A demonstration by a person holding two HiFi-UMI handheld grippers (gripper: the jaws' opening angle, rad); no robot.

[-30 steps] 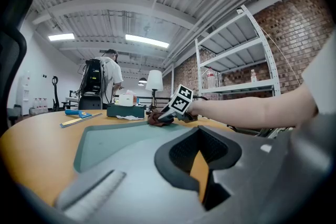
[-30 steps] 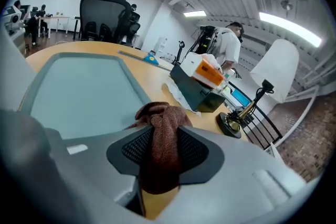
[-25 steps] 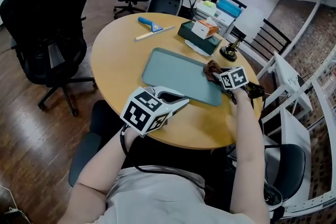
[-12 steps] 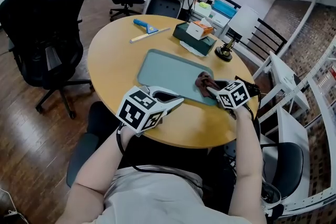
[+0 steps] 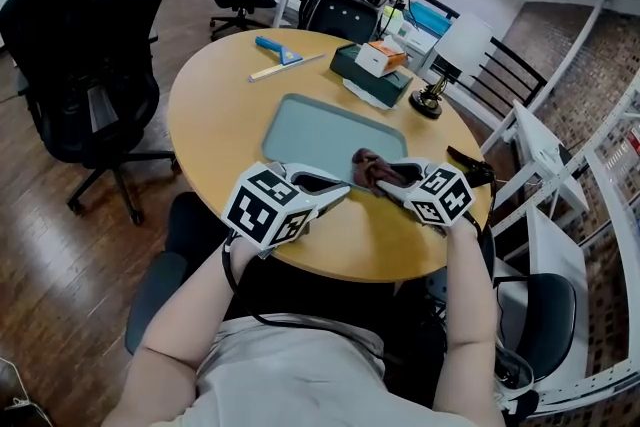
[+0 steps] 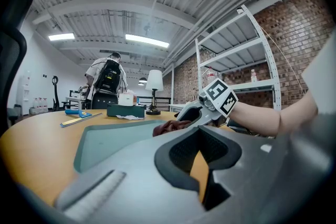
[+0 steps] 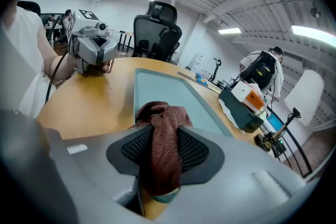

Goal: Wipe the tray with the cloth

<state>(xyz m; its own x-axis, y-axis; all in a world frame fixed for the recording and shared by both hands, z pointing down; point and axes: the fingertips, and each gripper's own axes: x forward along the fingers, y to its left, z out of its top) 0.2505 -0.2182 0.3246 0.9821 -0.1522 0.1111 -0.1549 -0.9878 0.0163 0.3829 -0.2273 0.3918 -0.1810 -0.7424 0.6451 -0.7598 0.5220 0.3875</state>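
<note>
Two grippers are at the table's near side. The right gripper (image 5: 388,178) (image 7: 165,152) is clenched on a crumpled reddish-brown knitted cloth (image 5: 367,165) (image 7: 161,118). The cloth bunches out past its jaws onto the near right part of the shallow grey-green rectangular tray (image 5: 318,128) (image 7: 157,84). The left gripper (image 5: 328,187) (image 6: 202,168) has its jaws drawn together with nothing between them, just beside the tray's near edge. The tray lies on a round wooden table (image 5: 210,105), with a blue-handled scraper (image 5: 273,46) near the far rim.
</note>
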